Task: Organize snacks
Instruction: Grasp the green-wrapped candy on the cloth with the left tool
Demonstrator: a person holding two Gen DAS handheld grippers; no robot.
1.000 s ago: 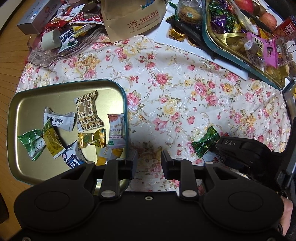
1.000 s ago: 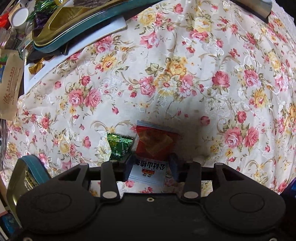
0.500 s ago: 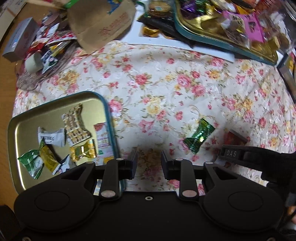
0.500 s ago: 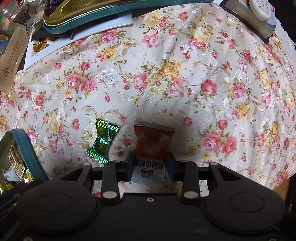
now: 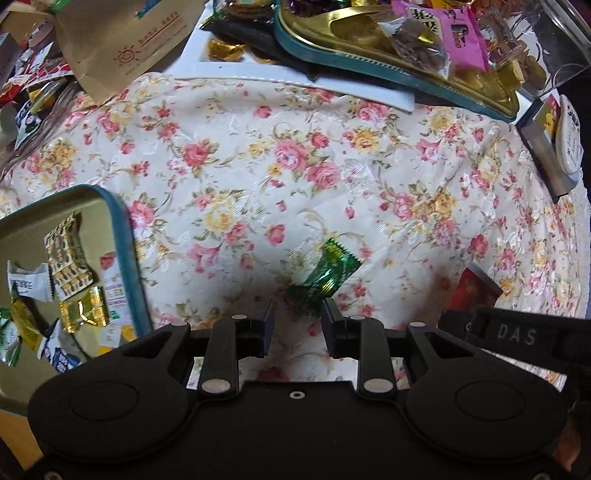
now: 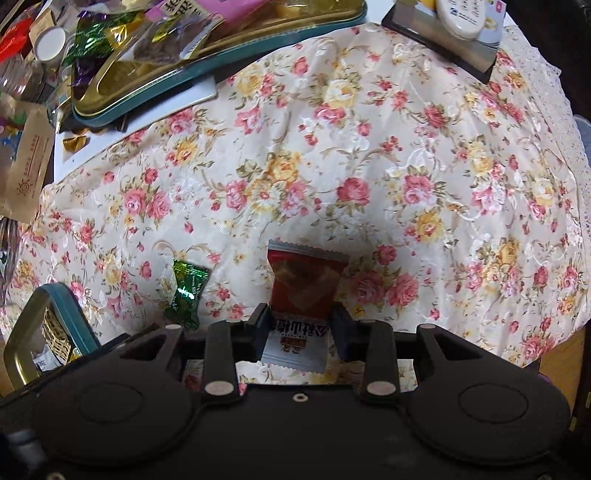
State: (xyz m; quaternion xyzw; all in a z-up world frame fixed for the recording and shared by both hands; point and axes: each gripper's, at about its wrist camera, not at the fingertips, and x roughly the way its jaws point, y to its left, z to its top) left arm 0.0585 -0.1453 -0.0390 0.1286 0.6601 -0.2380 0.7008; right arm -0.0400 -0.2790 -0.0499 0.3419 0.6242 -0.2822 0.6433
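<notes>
A green foil candy (image 5: 325,275) lies on the floral tablecloth just ahead of my open left gripper (image 5: 297,317); it also shows in the right wrist view (image 6: 185,293). A red and white snack packet (image 6: 301,295) lies on the cloth between the fingers of my right gripper (image 6: 300,325), which stand open beside its edges; its corner shows in the left wrist view (image 5: 474,291). A gold tray with a teal rim (image 5: 125,236) holds several wrapped candies at the left; it also shows in the right wrist view (image 6: 70,310).
A larger teal-rimmed gold tray (image 5: 388,68) full of snacks sits at the back on a white board. A paper bag (image 5: 133,40) and loose packets crowd the back left. A remote (image 6: 465,18) lies on a box at the back right.
My left gripper has moved right, from over the tray's edge to just behind the green candy. My right gripper stays around the red packet, with the view shifted slightly.
</notes>
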